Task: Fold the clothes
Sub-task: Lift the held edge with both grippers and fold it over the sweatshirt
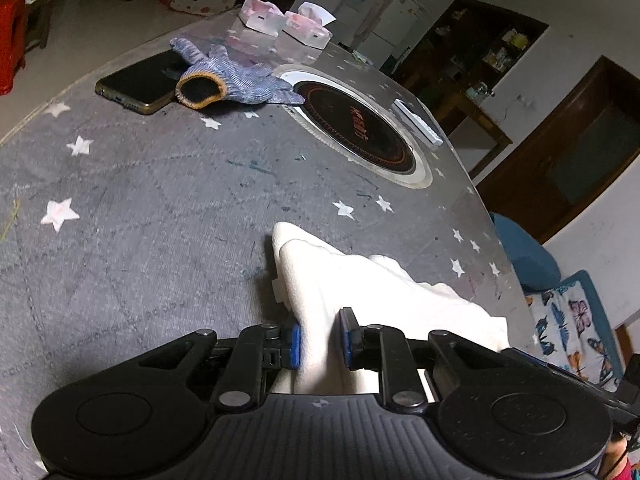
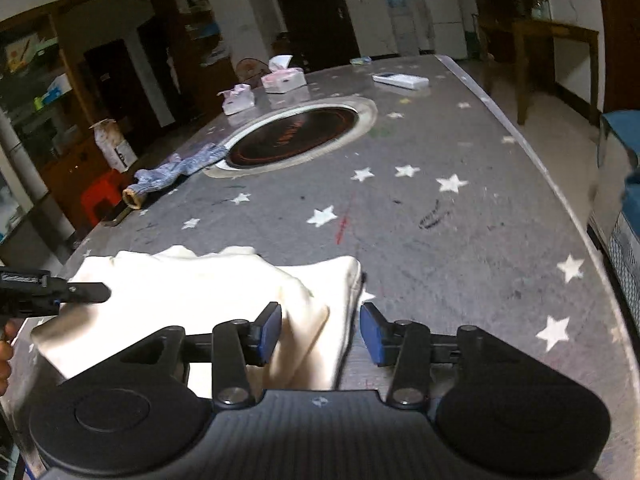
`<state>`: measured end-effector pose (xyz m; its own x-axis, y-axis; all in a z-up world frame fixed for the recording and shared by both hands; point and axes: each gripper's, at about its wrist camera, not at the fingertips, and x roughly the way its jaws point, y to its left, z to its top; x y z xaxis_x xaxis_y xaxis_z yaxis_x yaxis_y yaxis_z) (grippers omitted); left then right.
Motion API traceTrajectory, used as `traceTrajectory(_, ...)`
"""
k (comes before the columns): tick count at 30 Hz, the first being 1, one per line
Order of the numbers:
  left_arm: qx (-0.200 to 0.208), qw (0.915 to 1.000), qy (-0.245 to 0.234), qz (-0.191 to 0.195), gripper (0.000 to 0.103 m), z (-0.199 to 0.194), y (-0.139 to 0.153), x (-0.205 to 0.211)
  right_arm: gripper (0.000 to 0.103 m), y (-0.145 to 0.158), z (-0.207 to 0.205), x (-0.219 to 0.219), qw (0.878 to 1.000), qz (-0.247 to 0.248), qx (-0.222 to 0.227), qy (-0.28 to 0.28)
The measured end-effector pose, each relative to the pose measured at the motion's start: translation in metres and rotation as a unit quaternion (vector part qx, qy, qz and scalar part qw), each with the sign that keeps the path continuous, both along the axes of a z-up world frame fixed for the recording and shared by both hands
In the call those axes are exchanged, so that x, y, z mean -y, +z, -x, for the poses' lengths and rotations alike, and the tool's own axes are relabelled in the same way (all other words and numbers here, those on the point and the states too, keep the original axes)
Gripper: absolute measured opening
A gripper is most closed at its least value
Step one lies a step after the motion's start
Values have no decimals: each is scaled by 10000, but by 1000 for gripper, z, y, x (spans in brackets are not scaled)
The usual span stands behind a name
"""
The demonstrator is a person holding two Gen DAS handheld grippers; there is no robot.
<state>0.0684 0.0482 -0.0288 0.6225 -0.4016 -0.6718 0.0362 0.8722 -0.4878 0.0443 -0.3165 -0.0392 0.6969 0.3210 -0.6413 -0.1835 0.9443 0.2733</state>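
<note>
Scene: I am working a white garment (image 2: 208, 300) at the near edge of a star-printed grey table (image 2: 440, 208), a claw in each hand.
Left claw: my left gripper (image 1: 320, 338) is clenching a raised ridge of the cloth, blue pads pressing in from both sides.
Right claw: my right gripper (image 2: 320, 334) is standing released, its jaws apart around a folded corner and not pinching it.
Garment: it is lying bunched and part-folded along the near edge, well apart from the round hob (image 2: 296, 136) at the table's middle.
Risk: the loose right corner is likely sagging open, since nothing is pinning it there.
Risk: my left pull may be dragging the whole bundle askew, or off the near edge.
</note>
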Motion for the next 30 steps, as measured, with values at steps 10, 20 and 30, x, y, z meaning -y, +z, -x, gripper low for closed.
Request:
traceTrajectory(10, 344, 9983, -247, -398, 20, 2, 23, 18, 10, 8, 7, -11, 9996, 1, 277, 113)
traceTrajectory(20, 883, 9904, -931, -510, 19, -3, 63, 80, 9, 72, 44, 18, 9916, 298, 1248, -185)
traceTrajectory(30, 952, 9827, -1479, -576, 19, -14, 71, 152, 9, 91, 54, 79, 9851, 601, 1399, -801)
